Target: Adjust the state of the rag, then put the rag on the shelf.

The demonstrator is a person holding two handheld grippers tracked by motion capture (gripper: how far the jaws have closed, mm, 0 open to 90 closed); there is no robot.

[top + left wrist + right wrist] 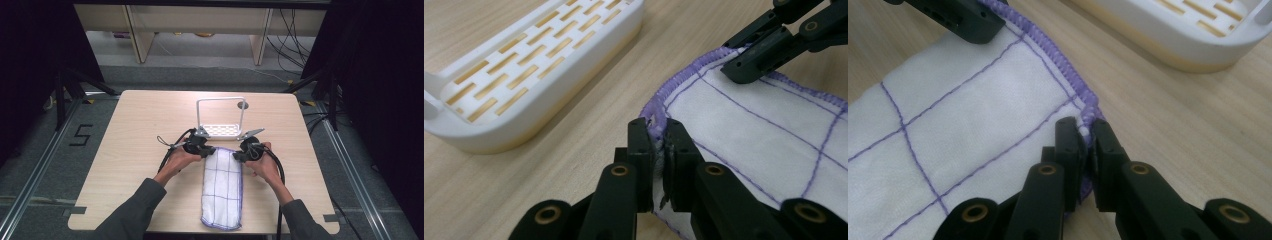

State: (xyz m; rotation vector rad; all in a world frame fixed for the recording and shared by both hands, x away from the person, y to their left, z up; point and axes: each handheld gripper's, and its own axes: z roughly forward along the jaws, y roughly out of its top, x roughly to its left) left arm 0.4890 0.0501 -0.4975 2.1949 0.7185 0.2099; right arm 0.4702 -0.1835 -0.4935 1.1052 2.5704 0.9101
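One white cloth (222, 187) with a purple grid and purple stitched edge lies folded lengthwise on the wooden table (140, 130), its long axis running from 12 to 6 o'clock in the high view. You hold two grippers at its far end. Your left gripper (209, 150) sits at the cloth's 11 o'clock corner; in the left gripper view (658, 135) its two jaws are pressed together on the purple hem of that corner. Your right gripper (238, 156) sits at the 1 o'clock corner; in the right gripper view (1084, 131) its two jaws likewise pinch the hem, with cloth squeezed between the pads. One white slotted rack (220, 131) with a tall hoop handle stands just beyond the cloth at 12 o'clock, apart from it. Your two hands flank the cloth; the near end lies flat at the table's 6 o'clock edge.
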